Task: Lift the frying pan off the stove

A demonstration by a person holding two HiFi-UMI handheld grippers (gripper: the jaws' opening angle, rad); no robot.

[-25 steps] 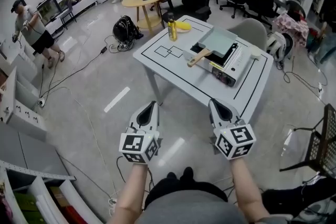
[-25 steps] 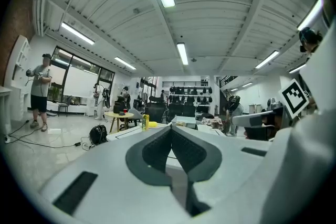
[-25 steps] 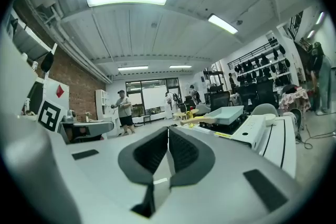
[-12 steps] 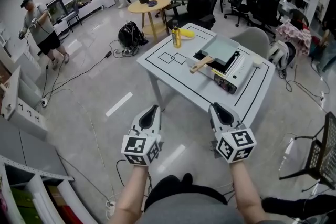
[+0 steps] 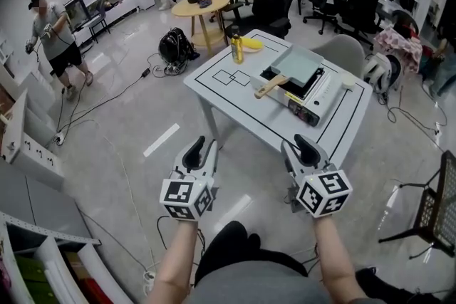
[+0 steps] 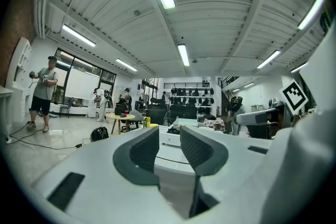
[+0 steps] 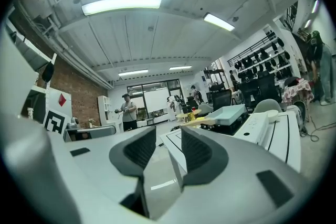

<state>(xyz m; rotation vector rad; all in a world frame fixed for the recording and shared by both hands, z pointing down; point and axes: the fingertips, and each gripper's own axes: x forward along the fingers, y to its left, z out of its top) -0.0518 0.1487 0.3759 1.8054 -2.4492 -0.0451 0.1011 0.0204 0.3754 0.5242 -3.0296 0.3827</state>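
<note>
- Step in hand: the approach has not begun. The frying pan [image 5: 296, 65] sits on the stove [image 5: 318, 92] at the far right of the white desk [image 5: 242, 100], untouched and well apart from both grippers.
- From the grippers, the pan lies at about 1 o'clock in the head view. Its wooden handle [image 5: 271, 86] sticks out off the stove toward 7 o'clock, over the desk top.
- The left gripper [image 5: 201, 148] has just been opening. Its fingers [image 6: 142, 155] stand partly apart with nothing between them, only the distant desk showing through the gap.
- The right gripper [image 5: 298, 144] has likewise just been opening. Its fingers [image 7: 195, 152] are partly apart and empty. In its own view the pan and stove show at about 2 o'clock, beyond the desk edge.
- Pose: both forearms reach forward from the body at waist level, side by side, over bare floor short of the desk. Both grippers point level toward the desk, with the marker cubes nearest the person.
- Next move, as I judge it: step up to the desk and carry the right gripper, the nearer one, to the handle. The fingers should straddle it, close firmly, and raise the pan straight up, clear of the stove. The pan looks front-heavy on so long a handle, so a grip near the pan body should tip less.
</note>
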